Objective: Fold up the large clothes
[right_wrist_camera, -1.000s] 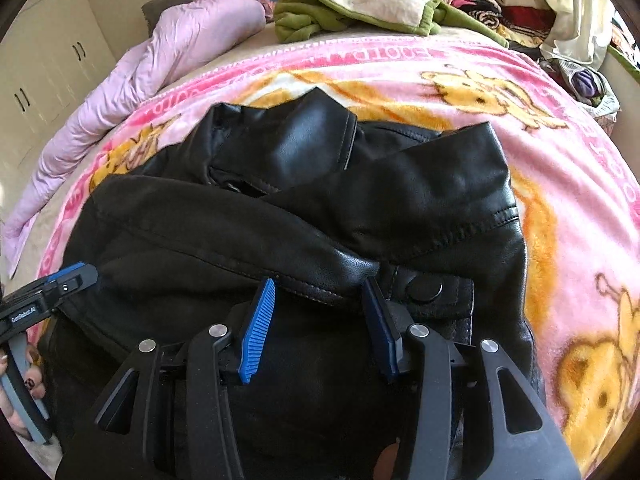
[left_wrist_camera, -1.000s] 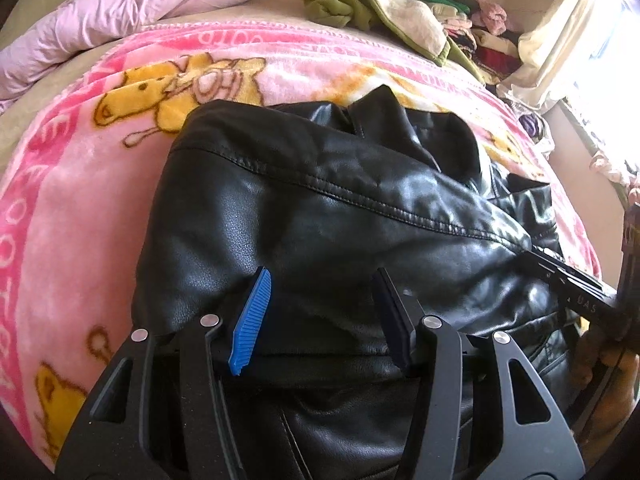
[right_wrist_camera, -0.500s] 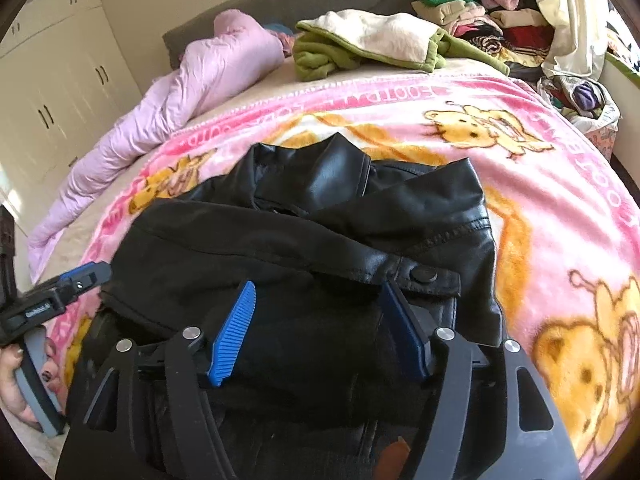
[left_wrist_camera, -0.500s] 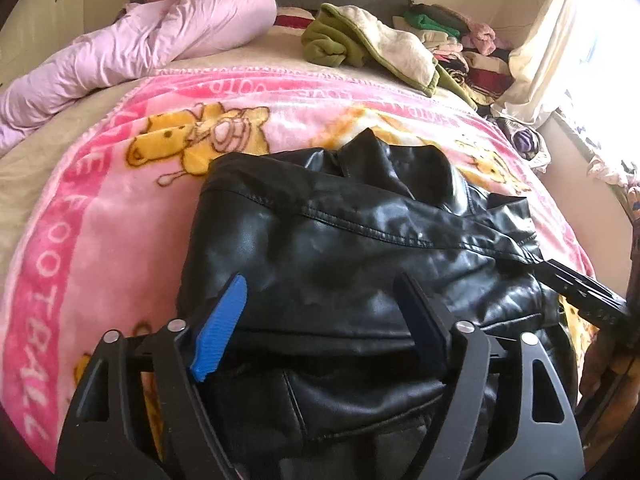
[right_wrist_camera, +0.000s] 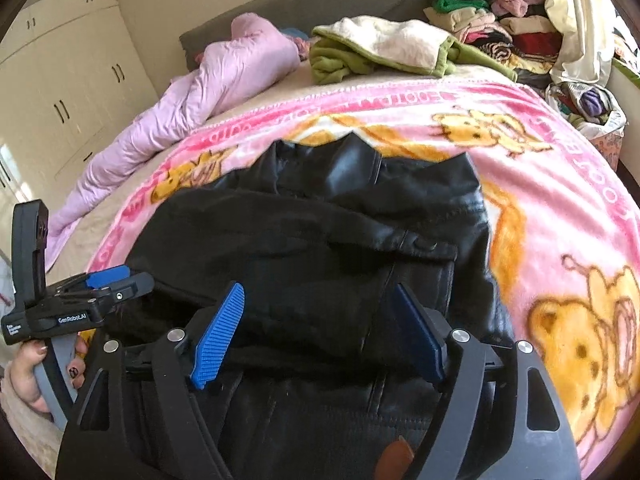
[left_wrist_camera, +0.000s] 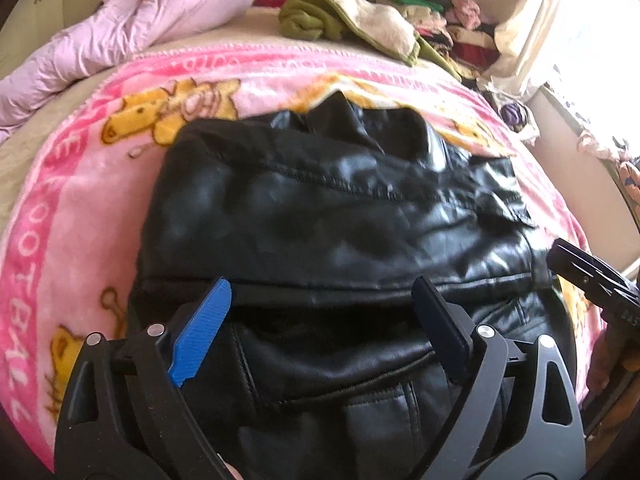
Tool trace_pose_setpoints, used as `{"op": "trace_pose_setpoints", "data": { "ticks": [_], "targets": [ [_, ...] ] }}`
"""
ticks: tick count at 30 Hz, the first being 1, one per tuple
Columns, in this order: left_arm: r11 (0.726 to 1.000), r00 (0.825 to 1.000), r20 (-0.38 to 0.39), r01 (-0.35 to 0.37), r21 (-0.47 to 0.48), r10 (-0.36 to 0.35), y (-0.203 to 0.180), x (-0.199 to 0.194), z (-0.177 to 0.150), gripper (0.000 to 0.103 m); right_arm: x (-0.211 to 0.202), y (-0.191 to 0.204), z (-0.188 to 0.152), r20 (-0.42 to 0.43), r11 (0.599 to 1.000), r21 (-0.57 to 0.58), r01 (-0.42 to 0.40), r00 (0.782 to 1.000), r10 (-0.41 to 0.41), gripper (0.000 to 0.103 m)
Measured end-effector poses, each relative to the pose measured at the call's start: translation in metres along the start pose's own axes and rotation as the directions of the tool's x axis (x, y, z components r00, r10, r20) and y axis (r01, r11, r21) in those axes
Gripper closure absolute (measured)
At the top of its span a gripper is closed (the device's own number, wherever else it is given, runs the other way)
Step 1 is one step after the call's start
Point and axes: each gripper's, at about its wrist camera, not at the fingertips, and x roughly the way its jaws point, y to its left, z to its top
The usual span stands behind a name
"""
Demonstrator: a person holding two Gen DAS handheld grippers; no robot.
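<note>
A black leather jacket (left_wrist_camera: 328, 208) lies folded on a pink cartoon blanket (left_wrist_camera: 80, 216) on the bed; it also shows in the right wrist view (right_wrist_camera: 320, 248). My left gripper (left_wrist_camera: 322, 300) is open above the jacket's near folded edge, holding nothing. My right gripper (right_wrist_camera: 320, 304) is open above the jacket's near part, also empty. The left gripper shows from the side at the jacket's left edge in the right wrist view (right_wrist_camera: 116, 284). The right gripper's tip (left_wrist_camera: 588, 276) shows at the jacket's right edge in the left wrist view.
A lilac quilt (right_wrist_camera: 208, 96) lies at the back left of the bed. A green and cream garment (right_wrist_camera: 380, 48) and a pile of folded clothes (right_wrist_camera: 500, 28) sit at the back. White cupboards (right_wrist_camera: 60, 88) stand at left. A basket of clothes (right_wrist_camera: 592, 108) is at right.
Both grippers have opened wider and drawn back and up from the jacket. The jacket stays folded on the blanket.
</note>
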Motion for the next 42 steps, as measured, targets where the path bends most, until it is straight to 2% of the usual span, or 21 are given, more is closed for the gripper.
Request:
{"op": "trace_pose_setpoints", "data": {
  "ticks": [6,10,13,21,24,29,31,42],
  "targets": [
    [1.000,0.998,-0.057,0.003,0.009,-0.003,0.008,0.014,-0.011,0.018,0.021,-0.004,-0.015,-0.071,0.999,0.010,0.031,0.997,-0.031,0.028],
    [0.999,0.998,-0.059,-0.023,0.036,0.025,0.002,0.020,-0.012,0.018,0.033,-0.011,-0.021,-0.106,0.998,0.031,0.053,0.993,-0.049,0.027],
    [0.998,0.998,-0.047,-0.036,0.052,0.039,-0.001,0.016,-0.012,0.018,0.029,-0.012,-0.023,-0.082,0.998,0.042,0.044,0.996,-0.040,0.027],
    [0.999,0.999,0.035,-0.020,0.036,0.018,-0.004,-0.016,-0.010,0.018,-0.005,-0.010,-0.021,-0.013,0.998,0.057,-0.005,1.000,0.005,0.026],
    [0.999,0.998,0.055,-0.031,0.026,0.029,-0.006,-0.023,-0.011,0.009,-0.017,-0.012,-0.022,0.009,0.998,0.064,-0.015,1.000,0.014,0.024],
    [1.000,0.998,0.064,0.017,-0.001,-0.017,-0.005,-0.034,-0.018,0.009,-0.035,-0.013,-0.025,0.050,0.997,0.077,-0.025,0.999,0.021,0.022],
    [1.000,0.997,0.071,0.009,-0.003,-0.009,-0.007,-0.039,-0.019,0.009,-0.045,-0.012,-0.026,0.073,0.997,0.076,-0.034,0.997,0.028,0.021],
    [1.000,0.994,0.110,0.023,-0.010,-0.021,-0.010,-0.065,-0.024,0.009,-0.091,-0.010,-0.031,0.151,0.999,0.033,0.006,0.988,-0.011,0.014]
  ]
}}
